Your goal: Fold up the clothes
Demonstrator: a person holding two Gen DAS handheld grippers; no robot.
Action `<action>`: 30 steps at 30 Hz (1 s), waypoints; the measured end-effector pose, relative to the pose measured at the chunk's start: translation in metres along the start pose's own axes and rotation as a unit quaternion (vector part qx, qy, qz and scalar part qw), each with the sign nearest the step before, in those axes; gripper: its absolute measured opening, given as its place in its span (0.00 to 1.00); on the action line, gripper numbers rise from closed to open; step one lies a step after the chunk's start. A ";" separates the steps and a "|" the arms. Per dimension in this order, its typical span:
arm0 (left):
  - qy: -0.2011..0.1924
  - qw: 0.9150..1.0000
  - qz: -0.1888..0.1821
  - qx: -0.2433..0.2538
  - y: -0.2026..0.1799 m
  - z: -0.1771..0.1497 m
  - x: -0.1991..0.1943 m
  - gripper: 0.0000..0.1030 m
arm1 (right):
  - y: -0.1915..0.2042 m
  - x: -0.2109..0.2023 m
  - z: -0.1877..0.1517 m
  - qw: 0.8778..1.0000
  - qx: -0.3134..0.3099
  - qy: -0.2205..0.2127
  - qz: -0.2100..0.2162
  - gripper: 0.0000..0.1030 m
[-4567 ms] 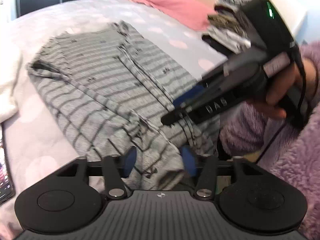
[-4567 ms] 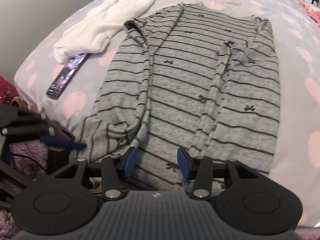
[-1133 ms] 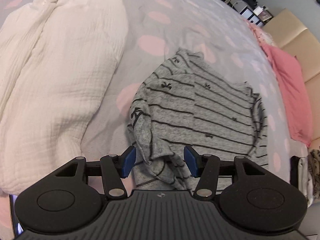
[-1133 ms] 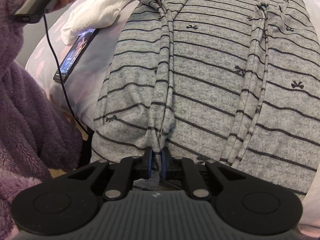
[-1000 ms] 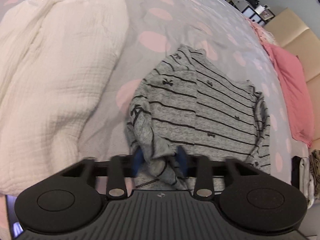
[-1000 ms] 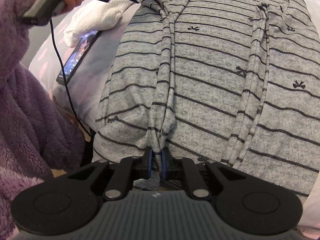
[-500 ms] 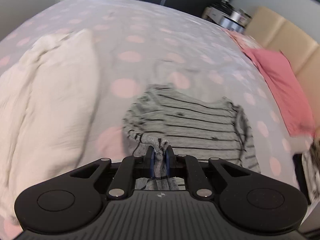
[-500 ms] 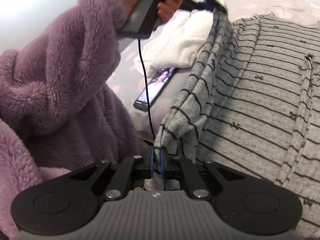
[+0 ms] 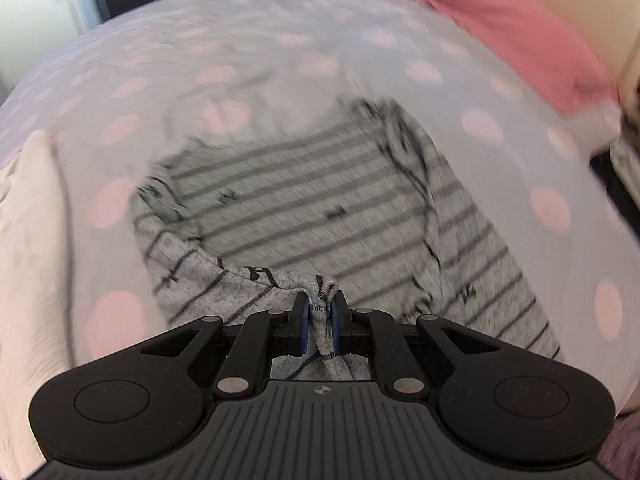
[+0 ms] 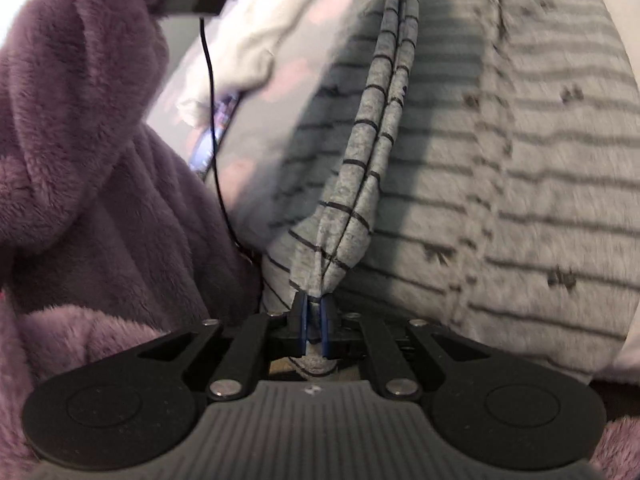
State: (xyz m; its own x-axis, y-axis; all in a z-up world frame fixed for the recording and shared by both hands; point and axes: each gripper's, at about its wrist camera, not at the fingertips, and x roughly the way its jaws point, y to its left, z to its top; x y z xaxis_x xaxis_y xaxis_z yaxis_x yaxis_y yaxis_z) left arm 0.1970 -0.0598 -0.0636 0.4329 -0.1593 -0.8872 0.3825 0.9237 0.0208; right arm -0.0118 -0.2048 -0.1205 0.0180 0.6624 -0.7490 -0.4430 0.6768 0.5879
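Your left claw (image 9: 319, 322), open around the grey striped garment (image 9: 320, 208) a second ago, has just been closing and now clamps its edge. You have lifted that edge off the bed (image 9: 280, 52) into a taut fold running to your right claw (image 10: 314, 326).

grippers showing: two, left gripper (image 9: 319, 320), right gripper (image 10: 314, 322) | striped grey garment (image 9: 304, 200): one | white cloth (image 10: 256, 48): one | pink pillow (image 9: 500, 28): one | phone (image 10: 212, 140): one

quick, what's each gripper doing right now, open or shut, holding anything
left gripper: shut on a bunched edge of the grey striped top.
right gripper: shut on the same top's long lifted fold.
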 end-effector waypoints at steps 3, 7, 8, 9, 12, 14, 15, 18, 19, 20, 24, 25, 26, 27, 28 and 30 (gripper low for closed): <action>0.014 1.000 -0.019 0.007 -0.008 0.000 0.014 0.10 | -0.012 0.006 -0.002 1.000 0.013 0.016 0.000 0.08; 0.016 0.998 -0.060 -0.007 -0.008 -0.003 0.022 0.30 | -0.021 0.012 -0.004 0.999 0.027 0.034 -0.019 0.08; 0.013 0.997 -0.072 -0.015 -0.006 -0.004 0.021 0.37 | -0.023 0.014 -0.004 0.999 0.029 0.039 -0.024 0.08; 0.010 0.997 -0.072 -0.023 -0.004 -0.005 0.017 0.39 | -0.024 0.015 -0.005 0.998 0.030 0.044 -0.030 0.08; -0.004 0.997 -0.064 -0.036 0.003 -0.008 0.000 0.40 | -0.025 0.019 -0.005 0.998 0.027 0.049 -0.042 0.08; -0.017 0.998 -0.052 -0.042 0.009 -0.014 -0.015 0.42 | -0.028 0.021 -0.006 0.997 0.027 0.050 -0.050 0.08; -0.021 0.998 -0.046 -0.043 0.013 -0.019 -0.023 0.43 | -0.030 0.024 -0.005 0.997 0.029 0.048 -0.051 0.08; -0.028 0.998 -0.037 -0.037 0.021 -0.039 -0.044 0.43 | -0.033 0.024 -0.005 0.997 0.034 0.040 -0.047 0.09; -0.028 0.998 -0.037 -0.031 0.022 -0.049 -0.051 0.43 | -0.034 0.022 -0.006 0.998 0.034 0.037 -0.045 0.12; -0.027 0.999 -0.038 -0.025 0.023 -0.058 -0.057 0.43 | -0.035 0.022 -0.007 0.998 0.035 0.036 -0.043 0.13; -0.026 0.999 -0.039 0.001 0.026 -0.100 -0.083 0.43 | -0.037 0.021 -0.013 0.998 0.027 0.025 -0.046 0.27; -0.027 0.999 -0.039 0.008 0.025 -0.112 -0.090 0.43 | -0.036 0.021 -0.013 0.998 0.025 0.020 -0.048 0.29; -0.028 0.999 -0.042 0.016 0.023 -0.125 -0.096 0.43 | -0.035 0.022 -0.013 0.998 0.021 0.015 -0.050 0.30; -0.028 0.998 -0.045 0.025 0.021 -0.138 -0.102 0.43 | -0.035 0.022 -0.013 0.998 0.019 0.011 -0.051 0.31; -0.028 0.998 -0.049 0.033 0.018 -0.151 -0.107 0.43 | -0.034 0.022 -0.015 0.998 0.017 0.010 -0.053 0.33; -0.025 0.996 -0.062 0.060 0.009 -0.177 -0.117 0.43 | -0.034 0.015 -0.024 0.998 0.008 0.012 -0.055 0.36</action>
State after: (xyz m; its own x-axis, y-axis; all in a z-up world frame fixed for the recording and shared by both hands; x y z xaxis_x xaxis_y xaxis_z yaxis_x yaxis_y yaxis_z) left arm 0.0052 0.0283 -0.0408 0.4165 -0.2890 -0.8620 0.5285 0.8485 -0.0291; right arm -0.0179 -0.2251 -0.1588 0.0444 0.5764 -0.8160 -0.4253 0.7500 0.5066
